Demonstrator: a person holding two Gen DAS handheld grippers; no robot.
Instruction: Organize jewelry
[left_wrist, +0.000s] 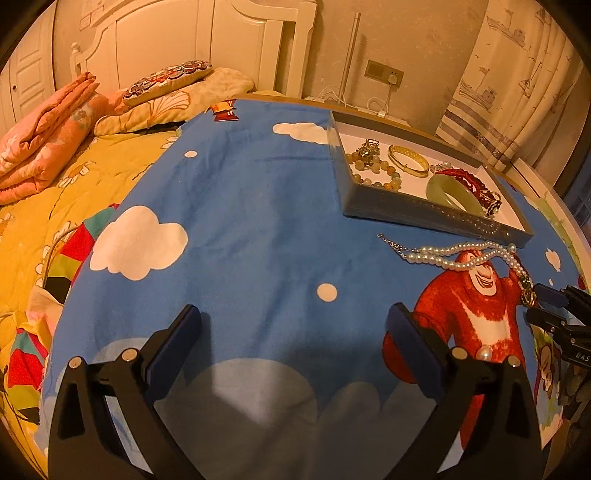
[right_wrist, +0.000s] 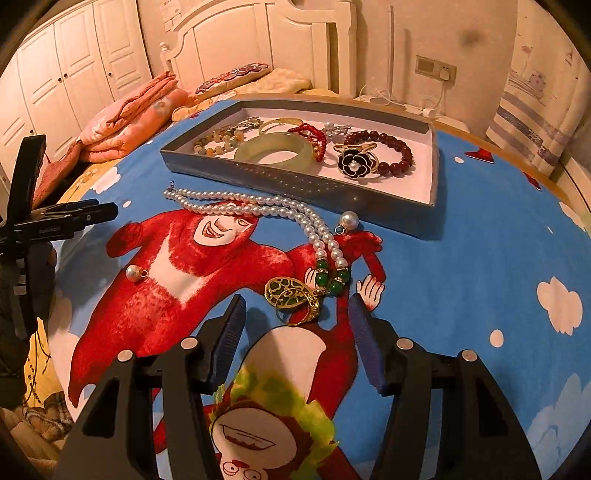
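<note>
Your right gripper (right_wrist: 297, 339) hangs with its jaws apart and empty, the gold-and-green pendant (right_wrist: 291, 299) of the pearl necklace (right_wrist: 258, 206) lying on the cloth just ahead of the gap and nearer the right finger. The necklace lies outside the tray (right_wrist: 295, 184), its strand running along the tray's near wall and turning down to the pendant. One loose pearl earring (right_wrist: 347, 220) rests just beside the tray's near wall, touching or almost touching the strand; a second (right_wrist: 133, 273) lies well apart from the tray, to the left on the red cartoon figure. Your left gripper (left_wrist: 293, 350) is also open with nothing between its fingers, over bare blue cloth (left_wrist: 258, 221) well left of the tray. Likely risks: a grip on the pendant alone may leave the long strand trailing, so it could snag the tray wall or drag the nearer earring off its spot; closing low may pinch the soft cloth with the pendant; the tray already holds a jade bangle (right_wrist: 275, 151), dark red beads (right_wrist: 391, 147) and a flower brooch (right_wrist: 356, 164), so a dropped strand may tangle with them
</note>
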